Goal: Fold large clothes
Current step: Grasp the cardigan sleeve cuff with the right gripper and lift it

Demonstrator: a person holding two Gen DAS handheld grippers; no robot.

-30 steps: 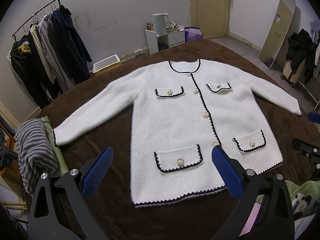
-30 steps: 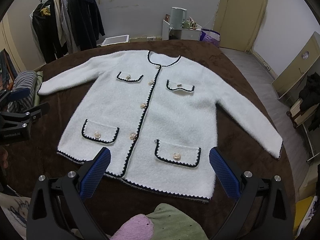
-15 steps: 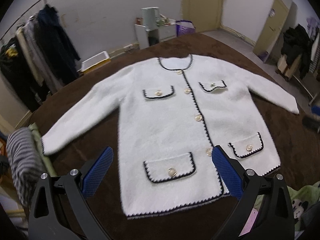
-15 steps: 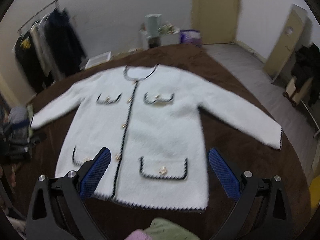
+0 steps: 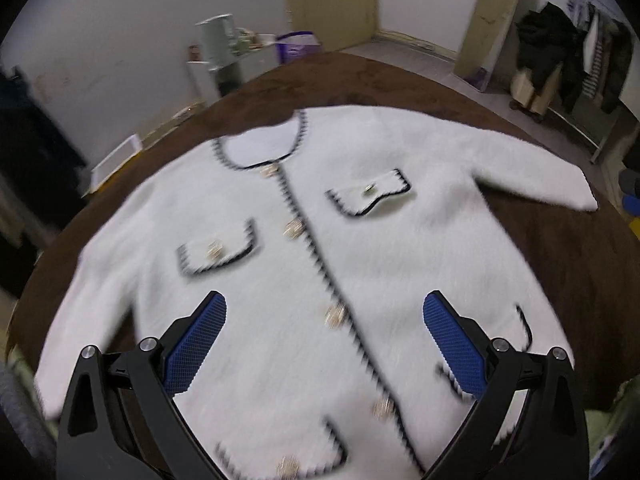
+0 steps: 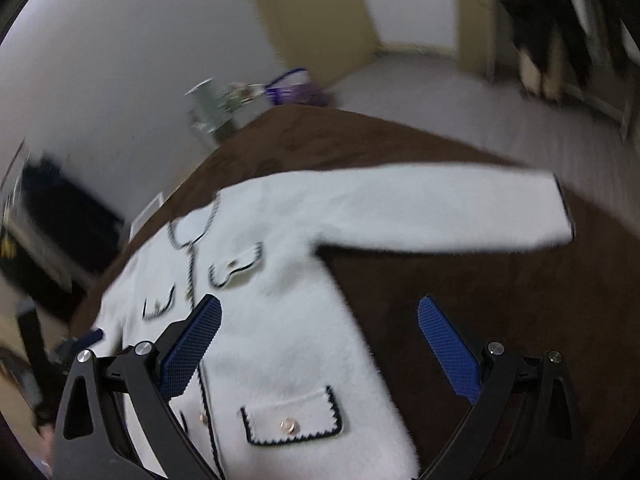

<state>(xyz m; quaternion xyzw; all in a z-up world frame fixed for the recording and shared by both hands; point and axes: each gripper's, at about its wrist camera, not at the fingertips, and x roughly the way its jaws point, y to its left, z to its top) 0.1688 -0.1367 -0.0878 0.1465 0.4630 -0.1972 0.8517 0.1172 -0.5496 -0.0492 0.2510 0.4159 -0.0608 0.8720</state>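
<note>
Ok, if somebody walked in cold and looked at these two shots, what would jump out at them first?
First, the white fuzzy cardigan with black scalloped trim and gold buttons, spread flat and face up across the brown blanket. Next, the blue-padded open fingers of the left gripper over the cardigan's front. In the right wrist view, the right gripper, also open, sits over the garment's side edge, with one long sleeve stretched out beyond it.

Fuzzy white cardigan (image 5: 320, 272) with black trim, buttoned, flat face-up on brown surface, sleeves spread.
</note>
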